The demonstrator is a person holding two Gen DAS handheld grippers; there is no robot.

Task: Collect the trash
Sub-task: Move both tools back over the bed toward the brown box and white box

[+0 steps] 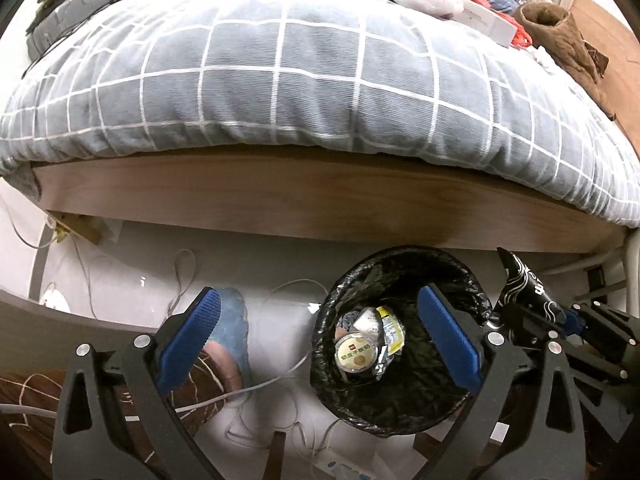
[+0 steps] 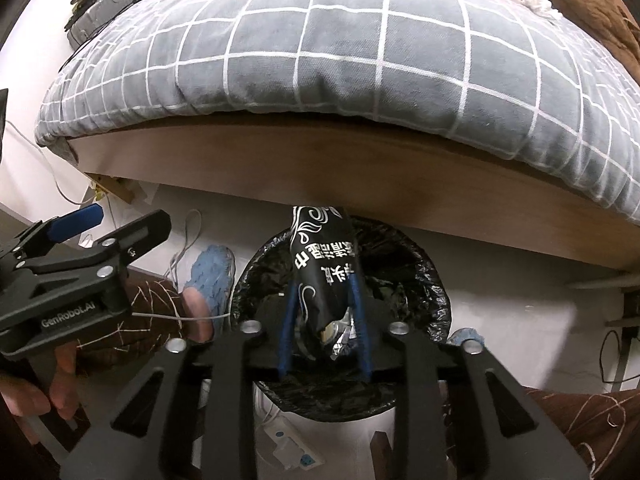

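Observation:
A round trash bin with a black liner [image 1: 400,396] stands on the floor by the bed; it holds a round foil lid, wrappers and foil scraps [image 1: 370,350]. My left gripper [image 1: 320,332] is open and empty, hovering over the bin's left side. My right gripper [image 2: 324,296] is shut on a black packet with white lettering [image 2: 320,256], held above the bin [image 2: 416,280]. That packet and right gripper show at the right of the left wrist view [image 1: 528,284].
A bed with a grey checked duvet [image 1: 300,80] and wooden frame [image 1: 320,204] fills the background. Boxes, bags and brown cloth [image 1: 560,36] lie on it. White cables and a power strip [image 2: 288,448] lie on the floor. A blue slipper [image 1: 232,320] sits left of the bin.

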